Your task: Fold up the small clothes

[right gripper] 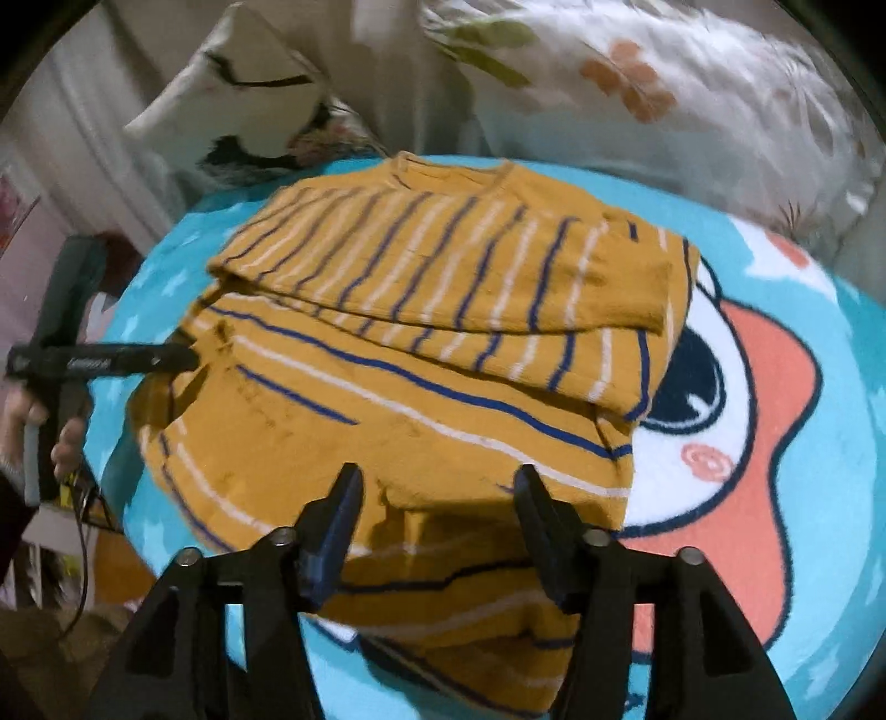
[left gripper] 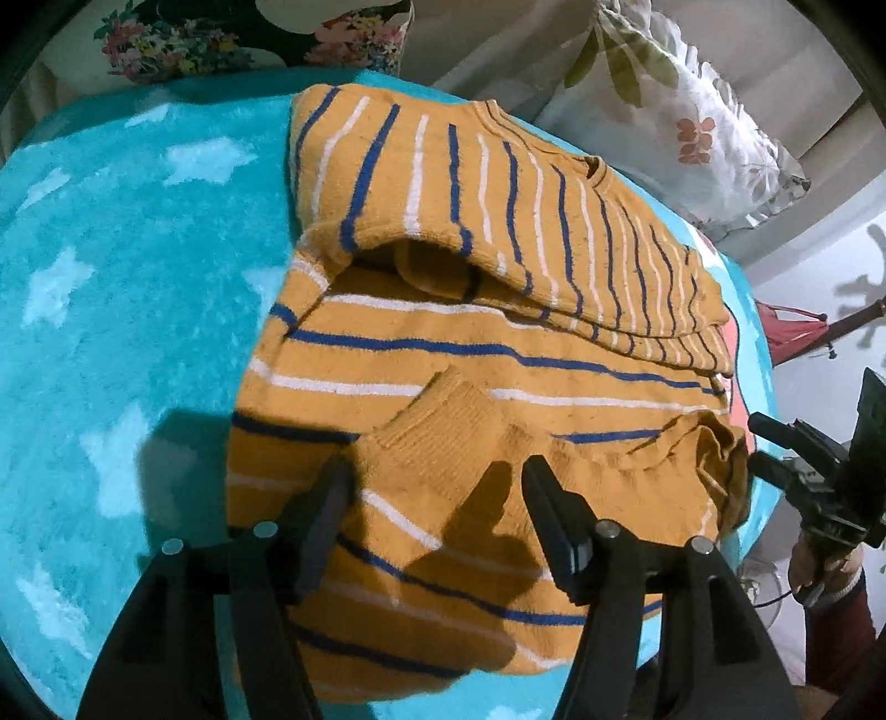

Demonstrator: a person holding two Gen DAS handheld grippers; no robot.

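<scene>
A mustard-yellow sweater (left gripper: 476, 360) with blue and white stripes lies on a turquoise fleece blanket (left gripper: 122, 288). Its sleeves are folded across the chest; a ribbed cuff (left gripper: 443, 432) lies on the body. My left gripper (left gripper: 437, 476) is open, its fingers hovering over the sweater's near hem, holding nothing. The right gripper shows at the right edge of the left wrist view (left gripper: 775, 443). In the right wrist view the sweater (right gripper: 421, 354) lies ahead; my right gripper (right gripper: 437, 487) is open just above its hem. The left gripper (right gripper: 183, 357) touches the sweater's left edge there.
The blanket has white stars and a cartoon face with a pink patch (right gripper: 764, 399). Floral pillows (left gripper: 692, 111) lean at the back; another patterned cushion (left gripper: 249, 39) stands behind the blanket. The blanket's edge drops off at the right (left gripper: 769, 354).
</scene>
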